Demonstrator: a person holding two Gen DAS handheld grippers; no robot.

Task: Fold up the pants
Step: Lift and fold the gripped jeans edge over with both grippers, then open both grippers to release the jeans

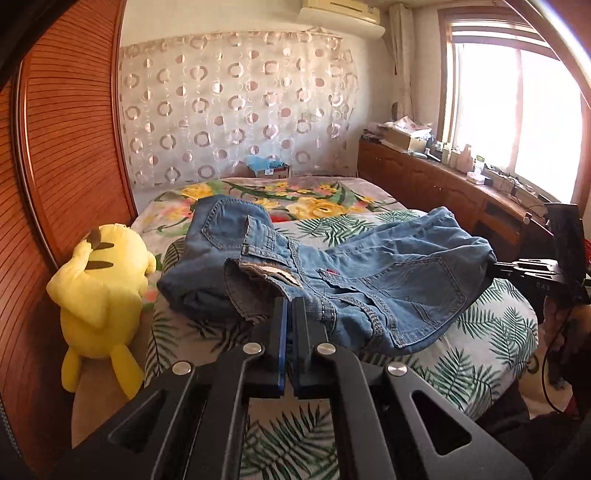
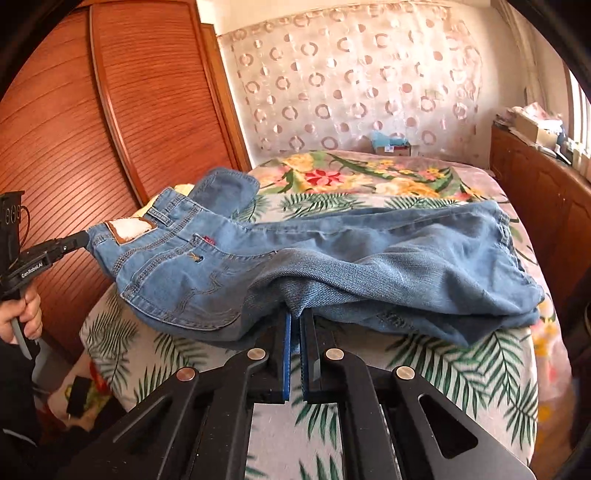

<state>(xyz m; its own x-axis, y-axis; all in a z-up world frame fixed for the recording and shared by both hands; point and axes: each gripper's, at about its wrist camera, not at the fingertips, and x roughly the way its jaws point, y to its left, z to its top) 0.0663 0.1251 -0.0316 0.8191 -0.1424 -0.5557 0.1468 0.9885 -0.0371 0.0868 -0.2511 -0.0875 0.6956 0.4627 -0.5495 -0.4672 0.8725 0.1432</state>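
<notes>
Between both jaw pairs the jeans hang pinched by left gripper and right gripper; probably keep tension even while lowering flat.

We are looking into a home bedroom: a bed is wearing leaf-print and floral covers, a yellow plush toy is lying at its left edge against a wooden wardrobe, an air conditioner is hanging above a curtain, and a cluttered cabinet is running under the sunlit window.
</notes>
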